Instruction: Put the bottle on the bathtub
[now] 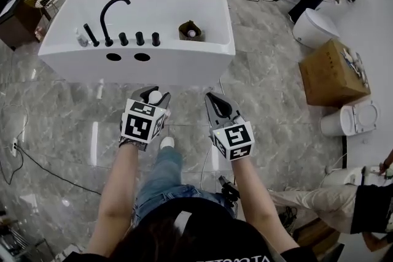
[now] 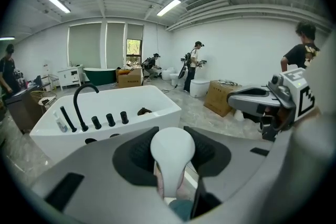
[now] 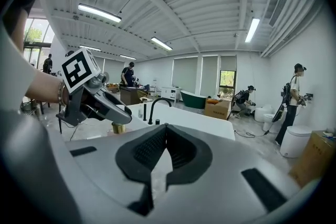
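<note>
The white bathtub [image 1: 184, 61] stands ahead of me, with a black faucet [image 1: 111, 14] and black knobs on its near deck. My left gripper [image 1: 153, 97] is shut on a bottle [image 1: 155, 96] with a rounded white cap, held over the floor just short of the tub's front wall. In the left gripper view the bottle [image 2: 172, 150] fills the jaws of the left gripper [image 2: 172, 165], with the bathtub [image 2: 157, 105] beyond. My right gripper [image 1: 212, 98] hangs beside it, shut and empty. The right gripper [image 3: 164, 139] shows its pads pressed together.
A small brown object [image 1: 191, 30] sits on the tub's right rim. A cardboard box [image 1: 332, 73] and toilets [image 1: 314, 26] stand on the marble floor to the right. A black cable [image 1: 43, 167] trails at left. Several people work in the background.
</note>
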Action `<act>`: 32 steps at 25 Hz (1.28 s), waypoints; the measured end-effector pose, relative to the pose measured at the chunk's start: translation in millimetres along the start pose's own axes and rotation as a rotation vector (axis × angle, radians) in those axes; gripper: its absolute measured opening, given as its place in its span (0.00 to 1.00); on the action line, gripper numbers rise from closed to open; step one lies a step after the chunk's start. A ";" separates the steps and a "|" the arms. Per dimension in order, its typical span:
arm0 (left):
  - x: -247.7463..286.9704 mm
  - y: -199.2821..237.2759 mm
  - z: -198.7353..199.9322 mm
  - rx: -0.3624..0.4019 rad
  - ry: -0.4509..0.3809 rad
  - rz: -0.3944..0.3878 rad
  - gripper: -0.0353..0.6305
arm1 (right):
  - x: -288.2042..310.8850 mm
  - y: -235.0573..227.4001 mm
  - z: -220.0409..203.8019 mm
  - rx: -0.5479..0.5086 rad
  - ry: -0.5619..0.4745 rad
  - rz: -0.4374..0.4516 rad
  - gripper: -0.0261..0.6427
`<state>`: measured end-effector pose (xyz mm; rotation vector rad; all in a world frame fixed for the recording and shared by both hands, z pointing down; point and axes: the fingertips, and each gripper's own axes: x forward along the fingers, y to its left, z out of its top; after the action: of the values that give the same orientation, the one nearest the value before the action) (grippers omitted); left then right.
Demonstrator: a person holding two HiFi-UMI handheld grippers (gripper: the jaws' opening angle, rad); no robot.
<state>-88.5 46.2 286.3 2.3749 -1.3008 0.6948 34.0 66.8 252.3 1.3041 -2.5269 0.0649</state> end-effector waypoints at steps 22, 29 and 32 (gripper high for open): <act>204.8 95.5 49.9 0.035 0.103 -0.102 0.28 | 198.4 -133.0 -39.1 0.133 0.137 -0.032 0.06; 253.5 96.2 22.5 -0.018 0.138 -0.067 0.28 | 219.2 -161.7 -86.2 0.170 0.179 0.001 0.06; 273.0 96.9 7.8 -0.055 0.145 -0.038 0.28 | 226.8 -170.7 -115.2 0.171 0.217 0.029 0.06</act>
<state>-43.5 -194.7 441.0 2.2548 -1.1963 0.7936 75.1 -192.7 409.9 1.2461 -2.3972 0.4150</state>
